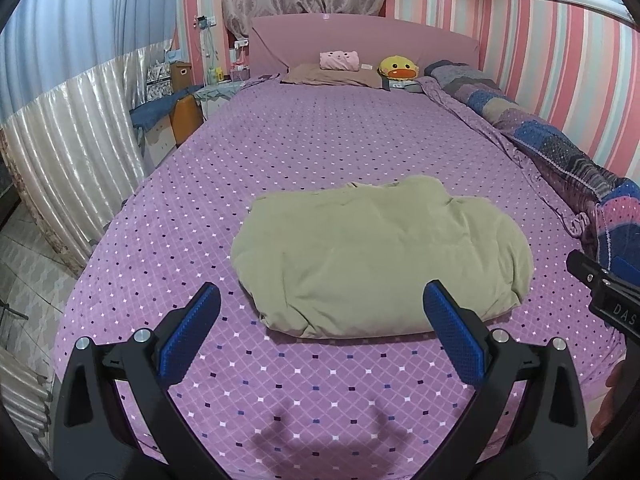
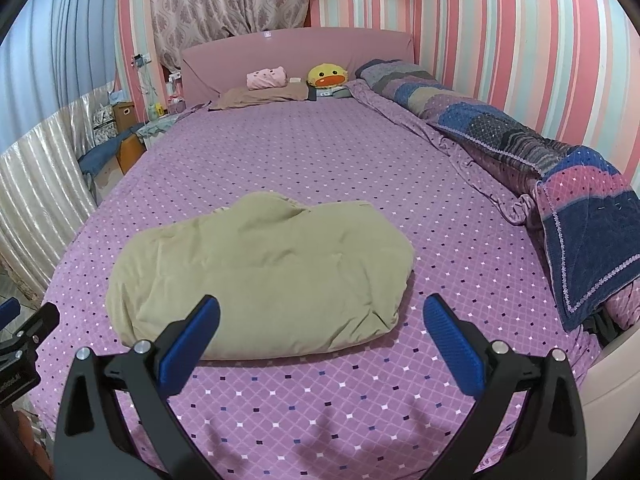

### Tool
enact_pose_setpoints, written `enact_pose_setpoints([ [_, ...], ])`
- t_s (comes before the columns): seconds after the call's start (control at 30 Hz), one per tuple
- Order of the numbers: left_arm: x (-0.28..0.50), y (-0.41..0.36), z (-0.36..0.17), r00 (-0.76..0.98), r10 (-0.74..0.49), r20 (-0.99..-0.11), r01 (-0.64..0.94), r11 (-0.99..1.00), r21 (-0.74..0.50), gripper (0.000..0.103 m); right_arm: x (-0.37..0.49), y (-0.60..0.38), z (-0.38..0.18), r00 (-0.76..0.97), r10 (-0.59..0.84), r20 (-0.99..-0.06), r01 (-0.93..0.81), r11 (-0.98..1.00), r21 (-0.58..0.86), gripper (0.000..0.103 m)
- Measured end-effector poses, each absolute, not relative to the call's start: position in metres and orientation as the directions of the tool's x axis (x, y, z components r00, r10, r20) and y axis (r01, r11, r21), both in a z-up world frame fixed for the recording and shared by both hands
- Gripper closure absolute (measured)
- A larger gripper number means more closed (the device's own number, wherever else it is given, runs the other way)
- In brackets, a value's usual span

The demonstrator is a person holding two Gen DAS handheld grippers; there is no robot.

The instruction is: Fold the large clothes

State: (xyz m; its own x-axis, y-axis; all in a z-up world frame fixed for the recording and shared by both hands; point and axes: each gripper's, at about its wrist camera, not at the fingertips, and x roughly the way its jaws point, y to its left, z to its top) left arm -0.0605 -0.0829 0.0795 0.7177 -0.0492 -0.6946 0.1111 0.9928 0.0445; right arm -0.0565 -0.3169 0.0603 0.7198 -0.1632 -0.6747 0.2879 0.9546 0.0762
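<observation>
A folded, puffy olive-green fabric garment [image 1: 380,256] lies in a rounded bundle on a purple bedspread patterned with small white and dark diamonds [image 1: 320,136].

In the left wrist view, the left gripper [image 1: 322,300] hangs above the bedspread with its black arms spread wide and its two blue ribbed pads [image 1: 454,334] well apart — nothing is between them. The garment sits just beyond the fingertips, reaching a little past the right-hand pad, and its near edge lies in the gap between the two tips. At the right edge of this view, part of the black body of the other gripper shows.

In the right wrist view, the right gripper [image 2: 322,308] is likewise wide open and empty. Here the same garment [image 2: 260,272] lies ahead and toward the left-hand pad [image 2: 188,344], whose tip overlaps the bundle's near edge; whether it touches the cloth cannot be told.

Far beyond the jaws, by a pink headboard [image 1: 360,42], rest a pink plush pillow with a face [image 1: 339,60] and a yellow duck cushion [image 1: 398,68]. Along the right side beyond the jaws runs a rolled patchwork quilt in blue, pink and grey [image 2: 540,160] — against a wall with pink, white and pale blue stripes.
</observation>
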Motion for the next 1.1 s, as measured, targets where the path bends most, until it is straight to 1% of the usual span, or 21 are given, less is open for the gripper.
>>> enact_pose_setpoints([
  [1.1,-0.061,-0.0857,0.0793,0.73,-0.028,-0.683,0.113,0.99,0.079,0.003,-0.0524,-0.3218,0.0595,0.711,-0.173,-0.682,0.295,0.953,0.066,0.002],
])
